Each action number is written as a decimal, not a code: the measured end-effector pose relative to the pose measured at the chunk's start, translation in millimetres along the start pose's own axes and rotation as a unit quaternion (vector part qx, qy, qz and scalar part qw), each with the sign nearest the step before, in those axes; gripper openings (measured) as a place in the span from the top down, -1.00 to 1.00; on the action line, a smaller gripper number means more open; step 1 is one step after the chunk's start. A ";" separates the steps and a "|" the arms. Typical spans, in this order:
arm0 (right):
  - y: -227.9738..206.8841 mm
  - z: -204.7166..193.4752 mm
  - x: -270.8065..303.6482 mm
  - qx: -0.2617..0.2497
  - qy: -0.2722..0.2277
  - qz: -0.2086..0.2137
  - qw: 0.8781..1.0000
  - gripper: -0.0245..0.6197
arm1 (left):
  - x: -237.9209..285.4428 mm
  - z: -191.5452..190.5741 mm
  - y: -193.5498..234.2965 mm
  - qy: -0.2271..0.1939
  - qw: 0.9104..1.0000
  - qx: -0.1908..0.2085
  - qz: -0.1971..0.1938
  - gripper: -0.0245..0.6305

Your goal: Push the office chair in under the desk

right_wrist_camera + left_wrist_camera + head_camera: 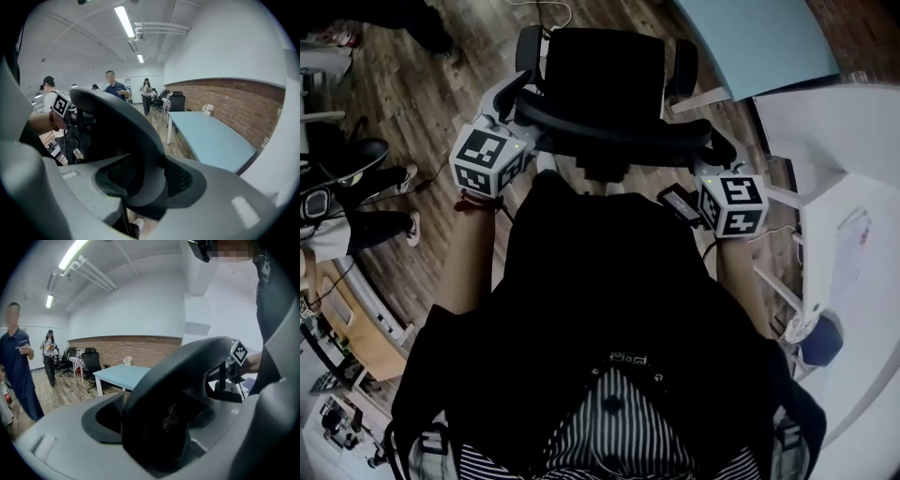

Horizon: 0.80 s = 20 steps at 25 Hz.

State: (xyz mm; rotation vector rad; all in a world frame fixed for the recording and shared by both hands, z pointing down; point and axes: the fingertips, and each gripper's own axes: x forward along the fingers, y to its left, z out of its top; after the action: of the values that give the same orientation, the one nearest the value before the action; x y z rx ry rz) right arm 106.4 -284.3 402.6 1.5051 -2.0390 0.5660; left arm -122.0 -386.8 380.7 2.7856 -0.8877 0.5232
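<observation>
Office chair (605,80) faces away from you, its backrest rail (619,127) running crosswise; your left tool (517,101) and right tool (710,157) each clench that rail.

office chair (605,80): matt black plastic frame, mesh cloth back | floor (441,103): wood planks, dull | wall (136,350): rough brick

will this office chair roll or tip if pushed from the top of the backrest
Likely rolls: the chair stands on smooth wood floor, though its wheels are hidden. The left gripper and right gripper clamp the backrest at its top rim, so a hard shove might rock it. Its mesh probably flexes slightly.
</observation>
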 end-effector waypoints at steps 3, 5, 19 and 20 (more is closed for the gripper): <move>5.5 4.0 8.8 0.020 0.004 -0.038 0.999 0.33 | 8.9 0.2 17.0 -0.001 0.999 0.003 -0.034 -0.16; 5.7 10.9 19.5 0.032 0.005 -0.059 0.998 0.33 | 19.2 3.1 32.9 -0.003 0.999 0.009 -0.052 -0.16; -39.6 83.8 93.8 0.098 -0.013 -0.143 0.985 0.34 | 127.0 65.0 129.6 -0.003 0.987 0.059 -0.149 -0.16; -41.1 87.6 98.3 0.097 -0.013 -0.141 0.985 0.34 | 131.0 66.7 134.8 -0.004 0.987 0.060 -0.150 -0.16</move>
State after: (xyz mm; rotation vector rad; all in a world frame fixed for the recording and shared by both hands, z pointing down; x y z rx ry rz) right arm 107.8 -422.2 399.1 1.8848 -1.7868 0.6457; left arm -83.0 -582.3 376.3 2.9553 -0.4368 0.5286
